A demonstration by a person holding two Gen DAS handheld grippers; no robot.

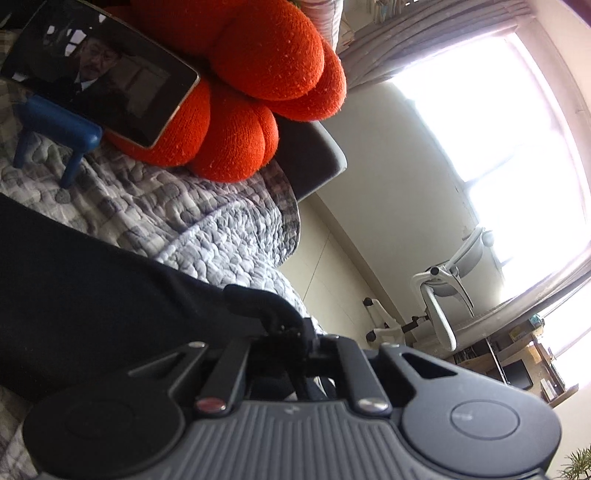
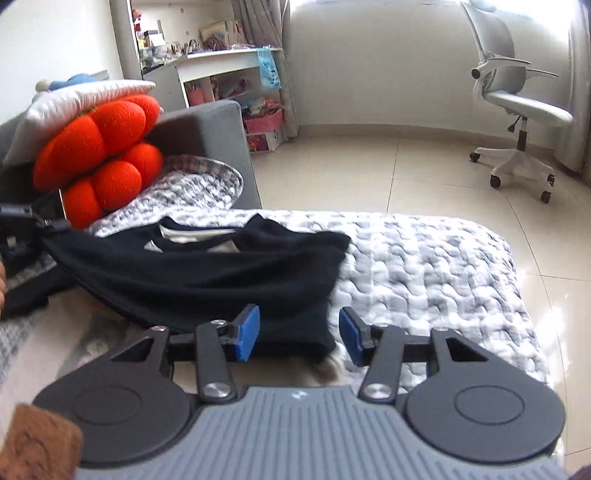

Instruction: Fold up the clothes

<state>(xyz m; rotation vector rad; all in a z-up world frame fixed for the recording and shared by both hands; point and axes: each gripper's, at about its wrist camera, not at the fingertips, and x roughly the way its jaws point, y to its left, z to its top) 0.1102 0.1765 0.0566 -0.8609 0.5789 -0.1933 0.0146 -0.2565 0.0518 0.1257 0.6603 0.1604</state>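
Left gripper (image 1: 291, 332) clamped on black garment (image 2: 207, 273), lifting one edge off the quilted bed cover (image 2: 424, 266). Right gripper (image 2: 299, 336) half open; cloth between pads, untouched, near the bed's front edge.

Quilt: a grey-and-white checked quilted cover (image 2: 424, 266) spreads over the bed, its edge hanging toward the floor.
Cushion: an orange knotted plush cushion (image 1: 258, 74) sits at the head end, against a grey headboard (image 2: 214, 129).
Pillow: a pale pillow (image 2: 81, 99) lies on top of the cushion.
Phone: a phone (image 1: 99, 70) with a lit screen leans on the cushion, propped on a blue stand (image 1: 59, 133).
Chair: a white office chair (image 2: 517, 103) stands on the tiled floor (image 2: 369, 173) by the bright window (image 1: 498, 122).
Shelving: white shelves (image 2: 229, 74) crowded with small items stand in the corner, beside a curtain (image 2: 266, 22).
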